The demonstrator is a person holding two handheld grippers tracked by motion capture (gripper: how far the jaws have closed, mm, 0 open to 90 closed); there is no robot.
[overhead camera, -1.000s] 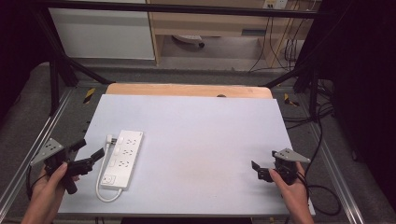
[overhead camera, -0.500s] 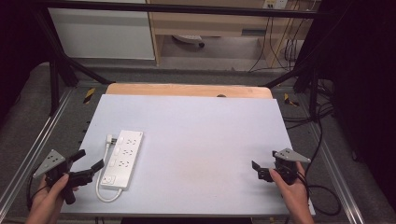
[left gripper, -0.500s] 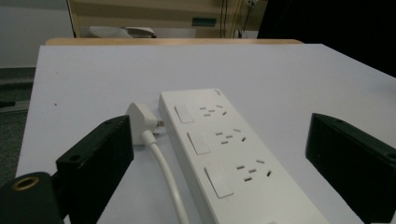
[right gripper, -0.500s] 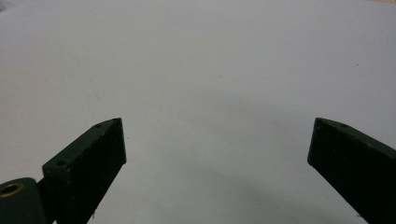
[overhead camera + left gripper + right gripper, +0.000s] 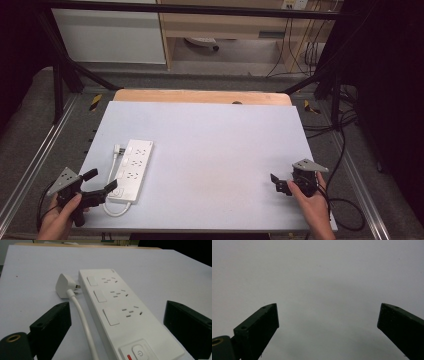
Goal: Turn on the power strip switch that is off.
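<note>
Tabletop: a pale, matte sheet (image 5: 210, 150) covers most of it; a strip of bare wood (image 5: 200, 96) shows along the far edge.
Power strip: white power strip (image 5: 133, 170) lies flat near the left front of the tabletop, long side running away from the person; in the left gripper view (image 5: 120, 312) its switch with a red mark is nearest, three socket groups beyond.
Cord and plug: the white cord (image 5: 111, 175) loops round the near end of the power strip and runs up its left side to a white plug (image 5: 65, 286) lying just beside the far end.
Left hand-held gripper: left hand-held gripper (image 5: 98, 182) sits at the front left corner, jaws spread wide, empty, aimed at the near end of the power strip and just short of it.
Right hand-held gripper: right hand-held gripper (image 5: 278, 183) is low over the front right of the tabletop, jaws wide, holding nothing, well apart from the power strip.
Room: grey carpeted floor (image 5: 30, 125), black frame legs, metal rails at both sides, a wooden shelf unit (image 5: 225, 25) and hanging cables behind.
</note>
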